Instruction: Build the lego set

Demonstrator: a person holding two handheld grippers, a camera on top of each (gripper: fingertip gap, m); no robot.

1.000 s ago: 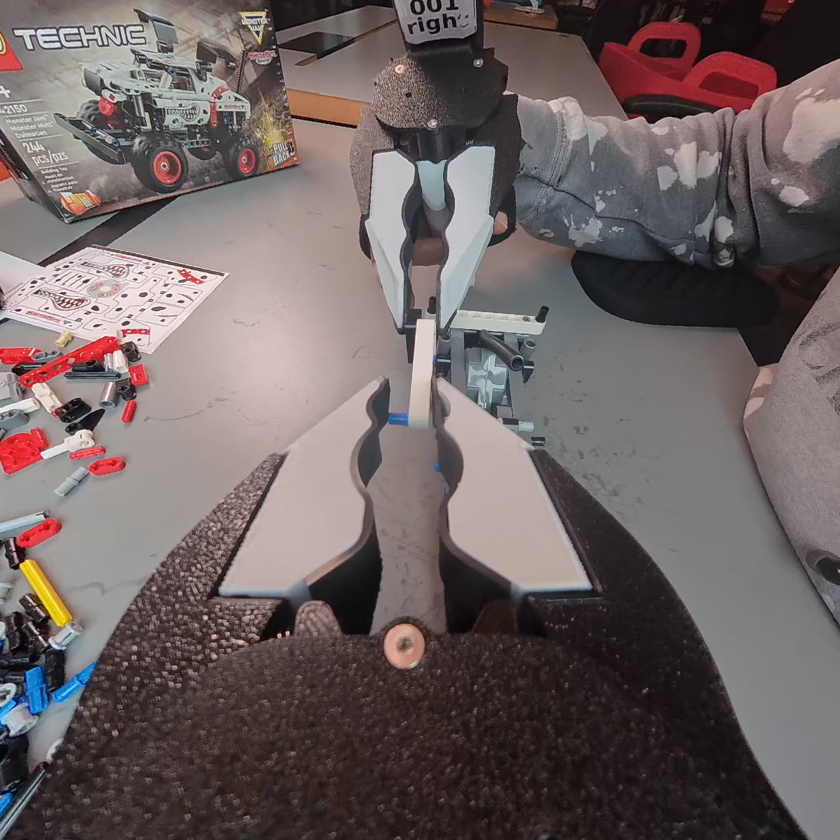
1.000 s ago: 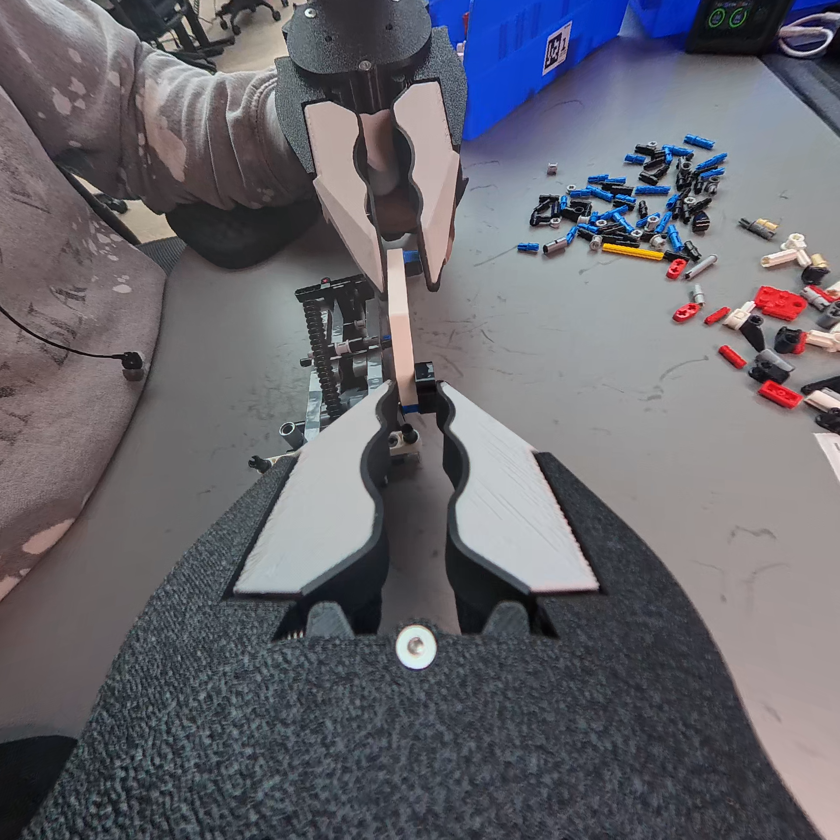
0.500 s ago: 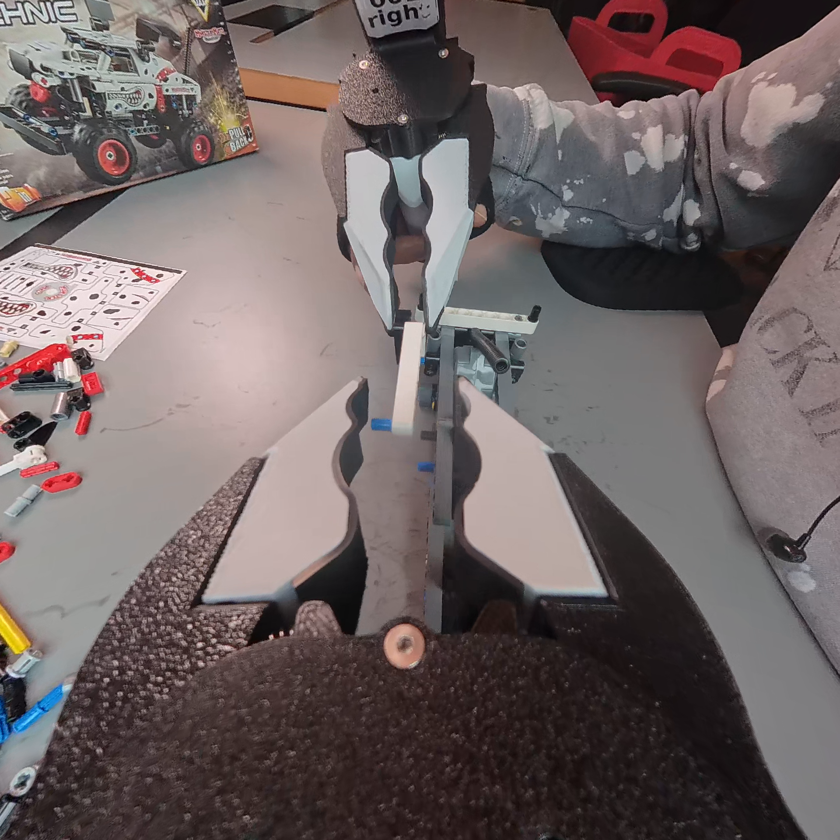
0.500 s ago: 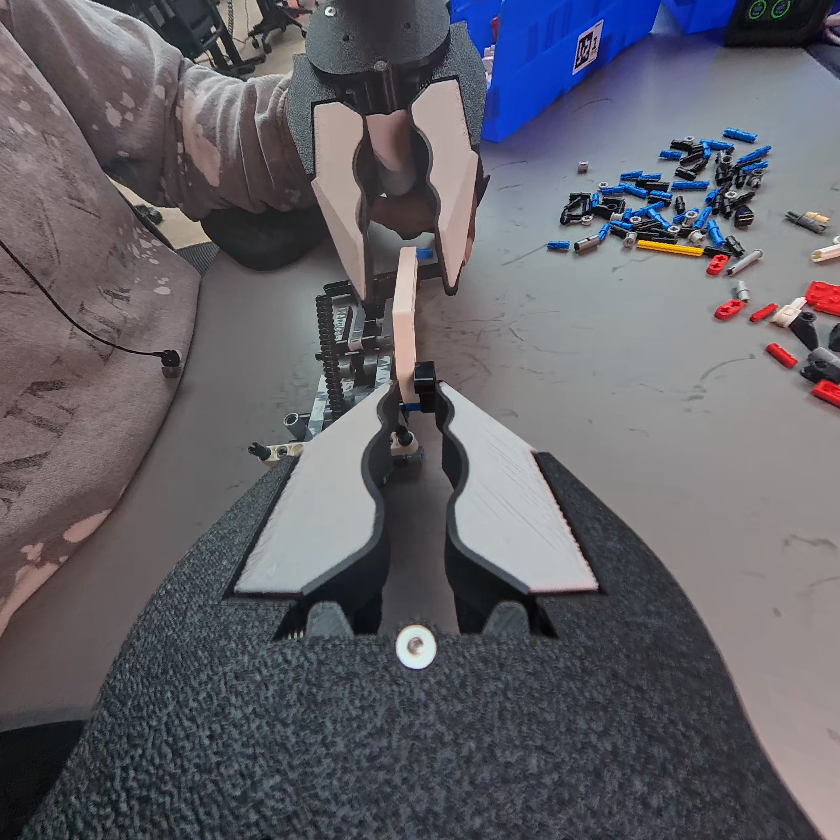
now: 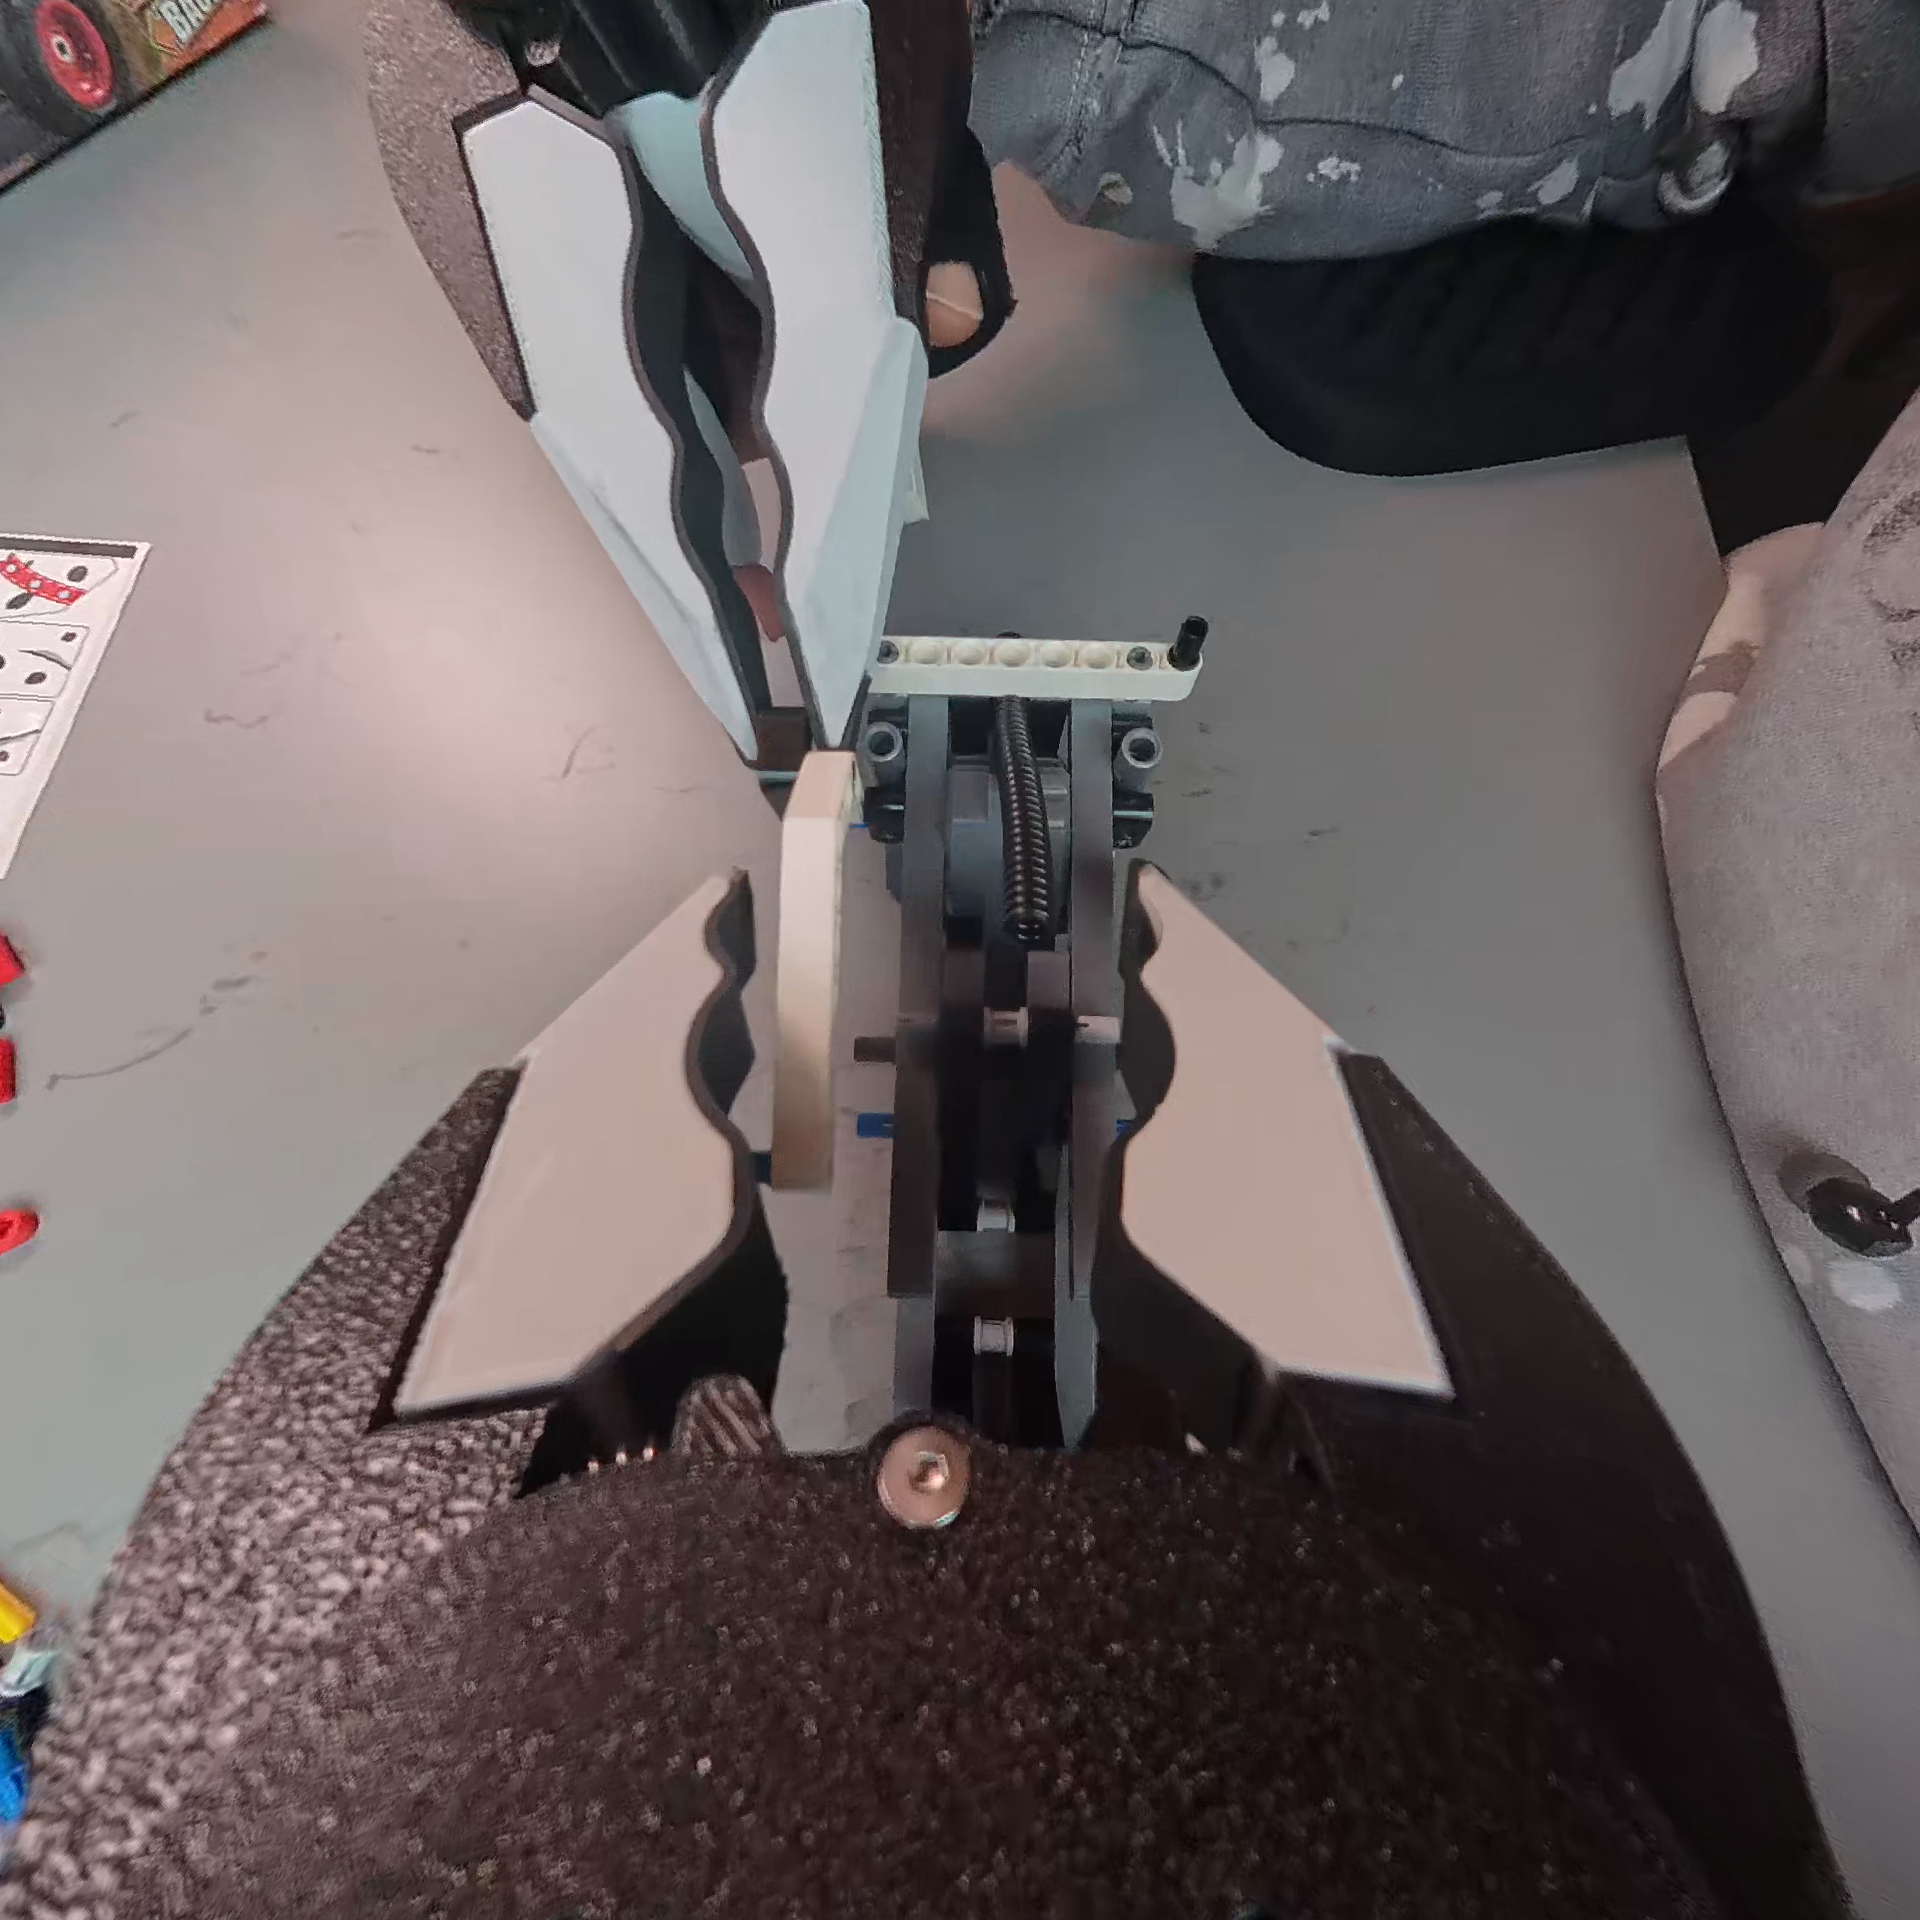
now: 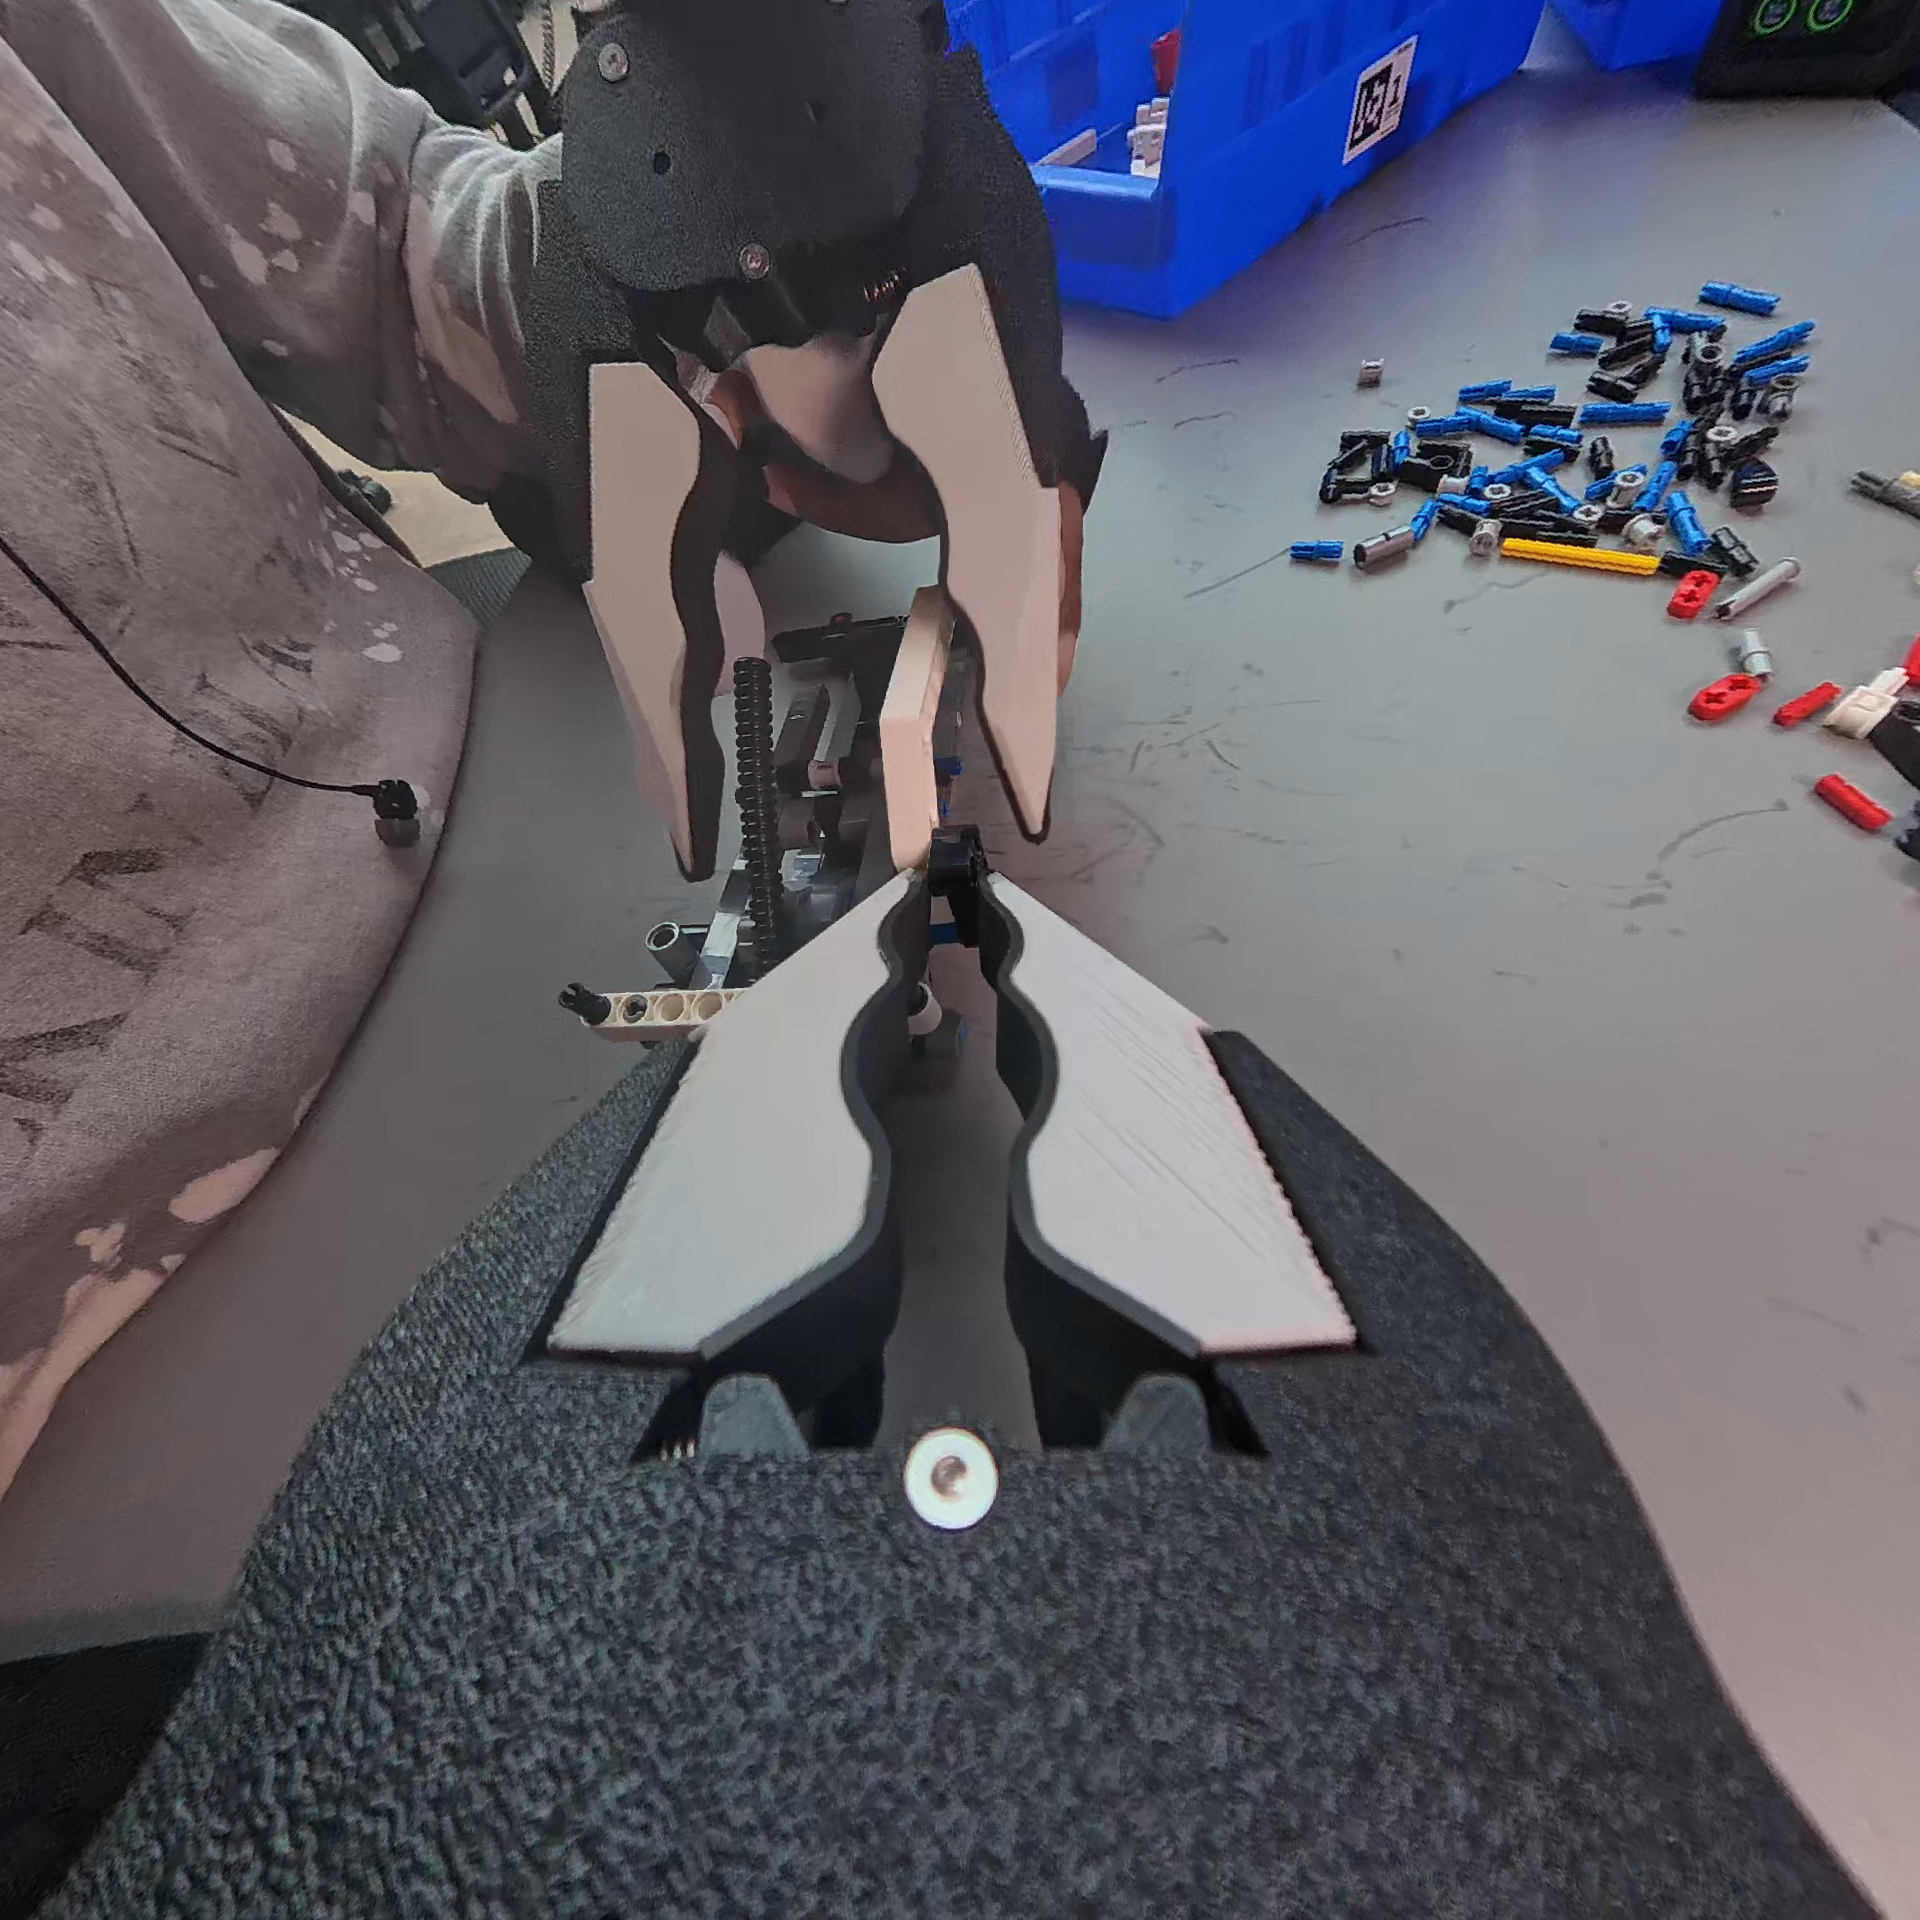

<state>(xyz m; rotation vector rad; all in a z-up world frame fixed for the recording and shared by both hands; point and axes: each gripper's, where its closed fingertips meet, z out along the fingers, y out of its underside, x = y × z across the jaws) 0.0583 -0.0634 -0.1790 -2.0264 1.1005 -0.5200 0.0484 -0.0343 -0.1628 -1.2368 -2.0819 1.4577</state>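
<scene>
The grey and black lego chassis (image 5: 920,935) lies on the grey table, with a white holed beam (image 5: 1039,657) across its far end. A long white beam (image 5: 805,987) stands on edge along the chassis's left side. My left gripper (image 5: 935,883) is open wide, its jaws straddling both chassis and long beam. My right gripper (image 6: 951,883) is shut on the black connector (image 6: 956,857) at the long white beam's (image 6: 920,727) near end. In the right wrist view the left gripper (image 6: 860,842) hangs open over the chassis (image 6: 800,748).
Loose blue, black and red lego parts (image 6: 1558,468) lie at the right. A blue bin (image 6: 1195,187) stands behind them. A sticker sheet (image 5: 52,665) and the set's box (image 5: 83,62) lie left. The person's sleeve (image 5: 1351,104) and body (image 5: 1818,831) are close by. Both grippers' tips are close together, under 4 cm apart.
My left gripper let go of the long white beam, opened wide and moved forward over the chassis. The right gripper brought the beam in beside the chassis.
</scene>
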